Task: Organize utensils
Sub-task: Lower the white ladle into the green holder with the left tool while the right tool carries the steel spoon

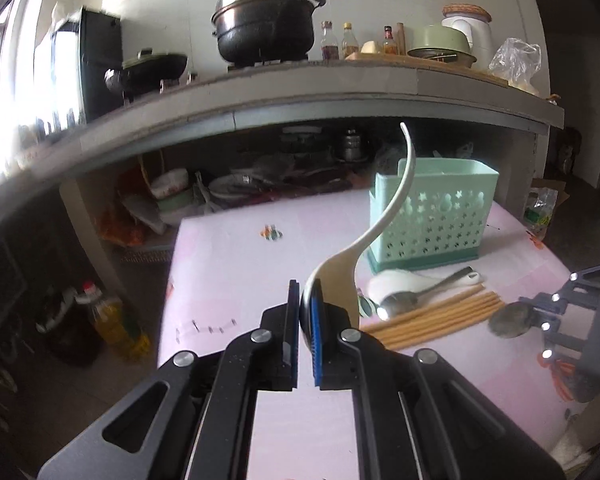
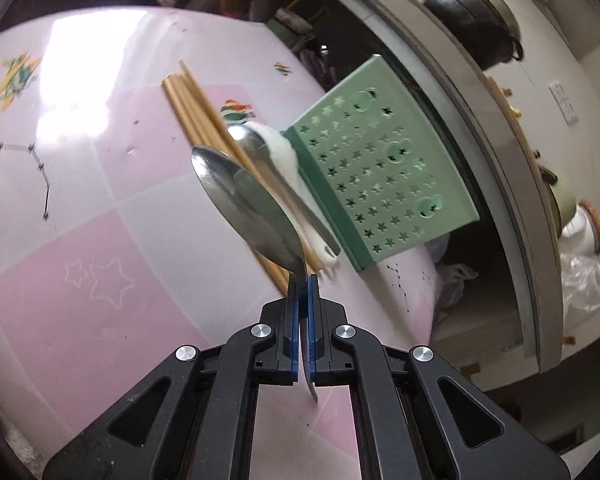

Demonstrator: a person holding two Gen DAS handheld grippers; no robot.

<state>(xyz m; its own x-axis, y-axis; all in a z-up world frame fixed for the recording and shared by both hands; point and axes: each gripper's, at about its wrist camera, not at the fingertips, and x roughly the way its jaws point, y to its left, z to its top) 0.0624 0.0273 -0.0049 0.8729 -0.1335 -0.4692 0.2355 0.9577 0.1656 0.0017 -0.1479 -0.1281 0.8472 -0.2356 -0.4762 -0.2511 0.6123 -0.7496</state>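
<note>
My left gripper (image 1: 305,304) is shut on the head of a cream rice paddle (image 1: 340,280), and the paddle's curved handle rises in front of the mint-green perforated utensil holder (image 1: 432,216). My right gripper (image 2: 303,292) is shut on the handle of a metal spoon (image 2: 244,208), whose bowl is lifted above the pink table mat (image 2: 100,220). The same spoon (image 1: 510,320) shows at the right edge of the left wrist view. On the mat by the holder (image 2: 380,184) lie a white ceramic spoon (image 1: 392,282), another metal spoon (image 1: 404,300) and several wooden chopsticks (image 1: 440,316).
Behind the table runs a concrete counter (image 1: 300,92) with a black pot (image 1: 264,24), bottles and bowls on top and clutter underneath. An oil bottle (image 1: 108,316) stands on the floor to the left. The mat's left part (image 1: 228,272) is bare.
</note>
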